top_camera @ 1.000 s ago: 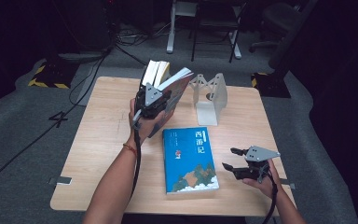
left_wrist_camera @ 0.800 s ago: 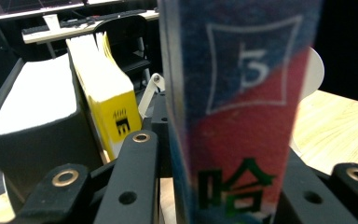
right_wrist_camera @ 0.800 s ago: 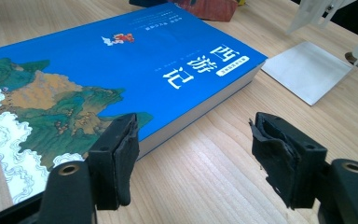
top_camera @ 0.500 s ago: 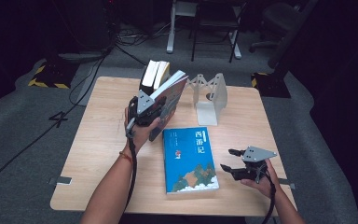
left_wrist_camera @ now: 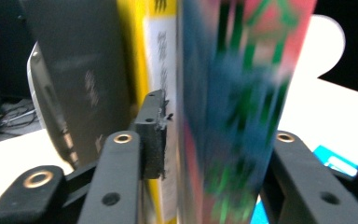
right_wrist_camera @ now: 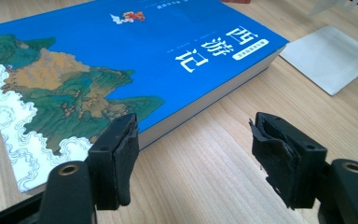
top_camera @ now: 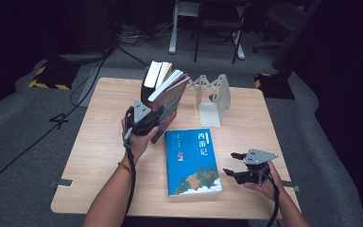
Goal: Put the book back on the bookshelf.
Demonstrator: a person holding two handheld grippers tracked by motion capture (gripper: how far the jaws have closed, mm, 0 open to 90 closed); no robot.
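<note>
While a person's left hand steadies it at the back left of the wooden table [top_camera: 99, 156], the left gripper [top_camera: 144, 118] has a colourful paperback [top_camera: 170, 101] between its jaws, the book tilted and leaning against a short row of upright books [top_camera: 153, 75]. Its jaws have just been opening; in the left gripper view the blurred red-and-green cover [left_wrist_camera: 233, 112] fills most of the gap, with a sliver of space on the left pad's [left_wrist_camera: 151, 135] side, and whether the other pad presses on the book cannot be told. Just beyond that pad stand a yellow-and-white spine [left_wrist_camera: 161, 51] and a dark grey book [left_wrist_camera: 86, 70]. To the right of the leaning paperback, a white metal bookend [top_camera: 212, 97] stands upright on the table, apart from the row.

Nearer the person, a blue book [top_camera: 191, 161] with a mountain landscape and white characters on its cover lies flat, face up, in the middle of the table. The right gripper [top_camera: 238, 165], held low by the right hand at the table's near right, sits just beside this book's right edge with its jaws spread wide and nothing between them. In the right gripper view, the left pad [right_wrist_camera: 121, 158] stands close to the blue book's [right_wrist_camera: 121, 56] page edge, bare wood showing between the jaws, and the bookend's flat foot [right_wrist_camera: 331, 56] lies beyond.
</note>
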